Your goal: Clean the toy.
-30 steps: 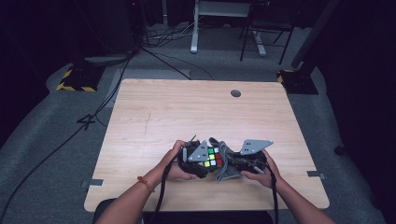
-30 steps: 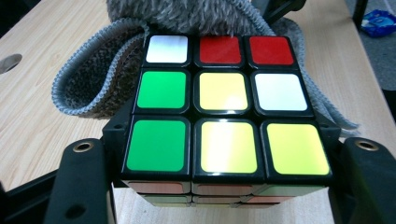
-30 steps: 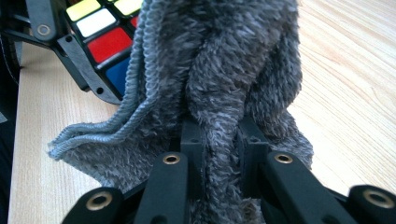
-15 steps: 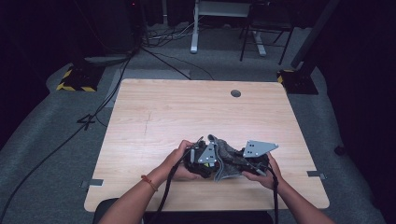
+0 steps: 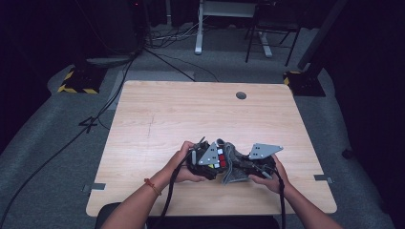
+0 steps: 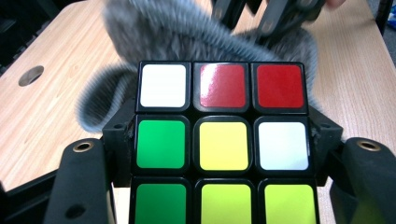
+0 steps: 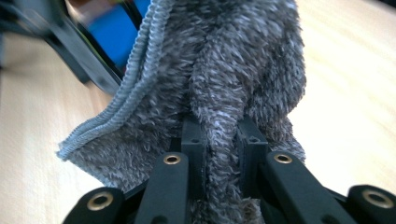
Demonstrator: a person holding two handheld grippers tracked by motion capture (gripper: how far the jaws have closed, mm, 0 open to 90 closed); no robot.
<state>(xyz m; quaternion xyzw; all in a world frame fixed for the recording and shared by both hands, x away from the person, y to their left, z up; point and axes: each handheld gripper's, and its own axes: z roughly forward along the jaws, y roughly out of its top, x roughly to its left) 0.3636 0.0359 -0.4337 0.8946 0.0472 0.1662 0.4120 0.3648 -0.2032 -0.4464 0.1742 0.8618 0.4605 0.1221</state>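
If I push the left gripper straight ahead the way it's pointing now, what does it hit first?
Most likely the grey cloth. The left gripper is shut on the puzzle cube, and the cloth lies bunched just beyond the cube's far edge, pinched by the right gripper. Depth is unclear; they may already touch.

Bare table (image 5: pixel 200 114) all around, bar a far grommet hole (image 5: pixel 241 95); cloth (image 5: pixel 230 168) wedged between both grippers.
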